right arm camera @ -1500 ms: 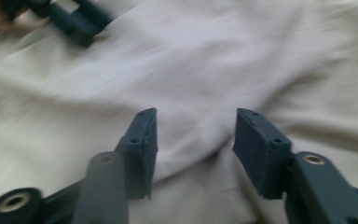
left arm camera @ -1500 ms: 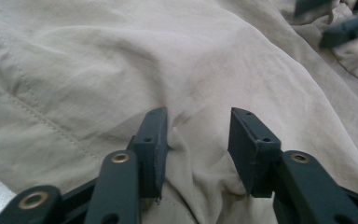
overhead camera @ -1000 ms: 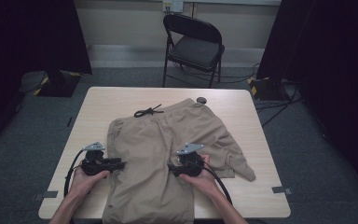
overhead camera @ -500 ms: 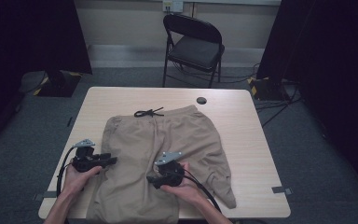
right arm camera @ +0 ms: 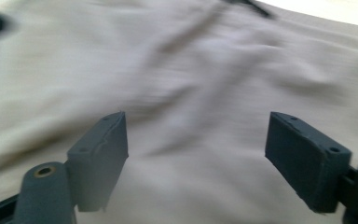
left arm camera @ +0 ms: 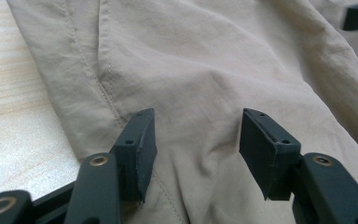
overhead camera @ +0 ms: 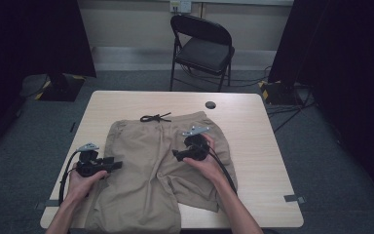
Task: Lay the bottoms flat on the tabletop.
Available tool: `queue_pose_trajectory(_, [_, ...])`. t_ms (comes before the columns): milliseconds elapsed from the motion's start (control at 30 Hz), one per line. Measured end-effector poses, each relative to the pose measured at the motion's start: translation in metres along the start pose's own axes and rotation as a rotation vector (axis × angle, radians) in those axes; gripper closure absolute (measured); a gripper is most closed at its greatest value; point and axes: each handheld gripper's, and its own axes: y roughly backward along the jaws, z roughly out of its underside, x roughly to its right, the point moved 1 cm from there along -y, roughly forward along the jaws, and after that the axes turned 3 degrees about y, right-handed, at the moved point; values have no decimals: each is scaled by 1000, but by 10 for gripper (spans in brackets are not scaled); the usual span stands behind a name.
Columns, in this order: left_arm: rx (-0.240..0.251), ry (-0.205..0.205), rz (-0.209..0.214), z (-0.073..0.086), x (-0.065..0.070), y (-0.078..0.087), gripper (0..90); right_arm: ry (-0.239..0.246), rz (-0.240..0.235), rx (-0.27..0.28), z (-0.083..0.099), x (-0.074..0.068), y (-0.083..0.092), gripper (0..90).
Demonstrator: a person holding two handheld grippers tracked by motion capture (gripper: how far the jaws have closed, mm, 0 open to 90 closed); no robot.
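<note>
High view: the khaki shorts (overhead camera: 160, 165) lie flat on the table (overhead camera: 253, 122), one leg newly folded over. Both the left gripper (overhead camera: 112, 165) and right gripper (overhead camera: 177, 155) have just been opening, apparently gripping nothing; the fold looks placed, ready for another.

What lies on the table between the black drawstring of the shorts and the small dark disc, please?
In the high view, the stretch between the drawstring and the disc holds nothing but bare wooden table; the shorts' waistband runs just below it.
</note>
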Motion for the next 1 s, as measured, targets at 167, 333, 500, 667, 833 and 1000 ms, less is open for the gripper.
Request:
queue_pose_trajectory(167, [1, 7, 2, -1, 0, -1, 444, -16, 42, -25, 4, 18, -8, 168])
queue_pose_trajectory(333, [2, 0, -7, -3, 3, -1, 399, -36, 113, -66, 13, 35, -21, 174])
queue_pose_trajectory(500, [25, -5, -7, -6, 5, 2, 374, -47, 153, -40, 16, 46, -26, 142])
queue_pose_trajectory(667, [32, -6, -11, -6, 6, 4, 365, -95, 205, -39, 13, 67, -29, 141])
queue_pose_trajectory(833, [33, -1, -4, -6, 4, 5, 355, -142, 253, -40, 15, 87, -28, 134])
queue_pose_trajectory(1000, [25, -6, -6, -5, 6, 4, 344, -220, 334, -43, 20, 109, -22, 134])
